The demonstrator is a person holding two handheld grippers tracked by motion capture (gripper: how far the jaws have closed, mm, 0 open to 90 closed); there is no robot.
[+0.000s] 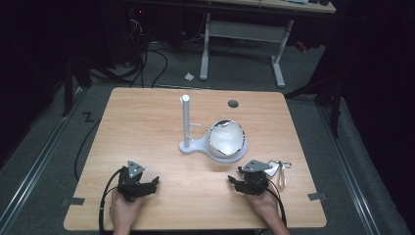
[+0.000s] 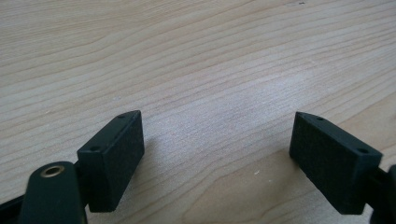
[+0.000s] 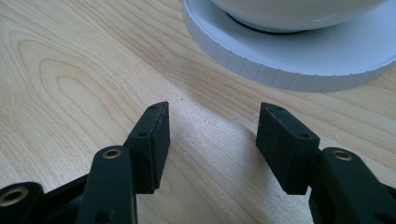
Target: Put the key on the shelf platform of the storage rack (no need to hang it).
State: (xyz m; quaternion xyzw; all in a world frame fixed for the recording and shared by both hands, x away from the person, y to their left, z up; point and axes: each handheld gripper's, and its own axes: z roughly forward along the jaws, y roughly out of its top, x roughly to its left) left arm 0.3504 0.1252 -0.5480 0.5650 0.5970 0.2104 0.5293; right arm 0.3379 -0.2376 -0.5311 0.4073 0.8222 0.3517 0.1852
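Pale wood lies bare between the spread, empty jaws of both the left gripper (image 1: 155, 182) and the right gripper (image 1: 231, 180), so nothing looks begun: the white bowl (image 1: 226, 138) sits untouched on its round stand base (image 3: 299, 70), just ahead of the right gripper.

Matte black two-jaw left gripper (image 1: 138, 182) lower left of the high view, matching black right gripper (image 1: 248, 182) lower right, grey three-cornered plate atop each, black cable trailing from each, flat rectangular black pads (image 2: 112, 158) with small screw holes (brass-ringed eyelets on the arms), bare forearms.
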